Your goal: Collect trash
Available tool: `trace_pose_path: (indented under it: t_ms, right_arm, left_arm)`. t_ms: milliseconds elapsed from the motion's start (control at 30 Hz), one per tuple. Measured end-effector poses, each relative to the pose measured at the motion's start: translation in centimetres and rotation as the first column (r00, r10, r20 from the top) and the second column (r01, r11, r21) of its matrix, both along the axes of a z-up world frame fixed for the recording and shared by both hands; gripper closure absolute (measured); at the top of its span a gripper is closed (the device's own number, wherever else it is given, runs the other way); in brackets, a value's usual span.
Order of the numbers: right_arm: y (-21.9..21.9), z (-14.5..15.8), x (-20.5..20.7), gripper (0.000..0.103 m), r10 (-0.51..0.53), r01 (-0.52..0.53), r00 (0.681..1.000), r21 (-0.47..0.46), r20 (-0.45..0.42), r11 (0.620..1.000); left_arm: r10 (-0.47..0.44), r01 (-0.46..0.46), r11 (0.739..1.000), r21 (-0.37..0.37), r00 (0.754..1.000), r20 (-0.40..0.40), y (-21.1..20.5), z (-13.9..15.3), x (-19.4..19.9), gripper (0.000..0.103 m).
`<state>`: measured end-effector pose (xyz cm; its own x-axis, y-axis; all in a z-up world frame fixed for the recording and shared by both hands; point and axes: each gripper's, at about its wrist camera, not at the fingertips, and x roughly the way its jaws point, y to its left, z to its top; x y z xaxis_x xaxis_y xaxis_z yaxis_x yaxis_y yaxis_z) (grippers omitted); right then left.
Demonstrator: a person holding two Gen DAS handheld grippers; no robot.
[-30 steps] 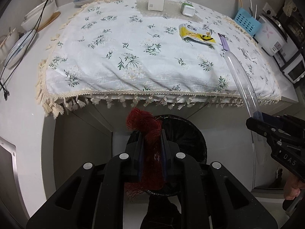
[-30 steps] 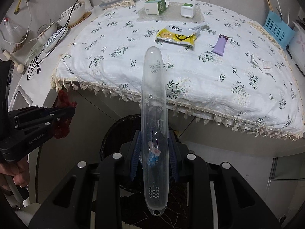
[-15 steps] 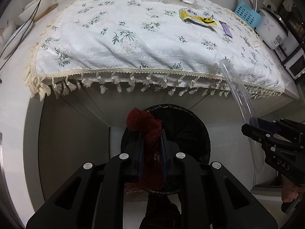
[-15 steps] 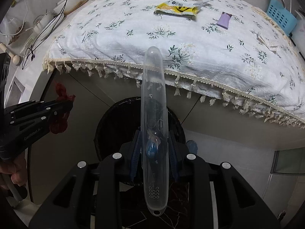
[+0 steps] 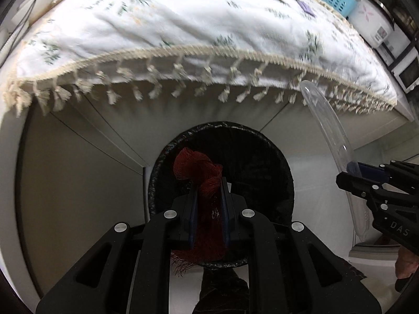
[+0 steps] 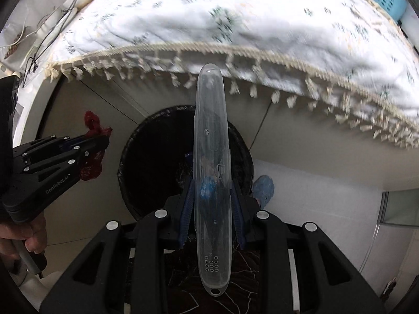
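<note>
Tongs (image 5: 208, 183) gripping red netting (image 5: 199, 164) hang over bin rim (image 5: 157, 172), below tablecloth fringe (image 5: 183, 70).

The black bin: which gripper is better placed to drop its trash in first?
Left, probably. The left gripper holds the red mesh net directly above the bin opening. The right gripper holds a long clear plastic case that overhangs the rim.

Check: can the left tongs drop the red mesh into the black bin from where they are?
Probably yes. The left tongs are shut on the red mesh right over the open mouth of the black bin, with nothing between them. The right tongs, gripping the clear plastic case, sit off to the side.
</note>
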<state>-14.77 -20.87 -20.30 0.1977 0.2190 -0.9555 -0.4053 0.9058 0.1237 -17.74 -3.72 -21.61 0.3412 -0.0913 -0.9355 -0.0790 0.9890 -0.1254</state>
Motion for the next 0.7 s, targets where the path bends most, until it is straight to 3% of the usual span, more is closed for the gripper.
trace_pose_path:
  t_ms: [233, 700]
  right_arm:
    - [-2.1, -1.2, 0.0, 0.076, -0.036, 0.036, 0.999, -0.017, -0.029, 0.999]
    - [-5.2, -0.7, 0.2, 0.076, -0.063, 0.061, 0.998, -0.042, -0.031, 0.997]
  left_arm:
    - [-0.032, 0.032, 0.999, -0.005, 0.999, -0.036, -1.9, -2.6, 1.2, 0.089]
    - [-0.088, 0.088, 0.996, -0.002, 0.992, -0.086, -4.6, -6.2, 2.7, 0.089]
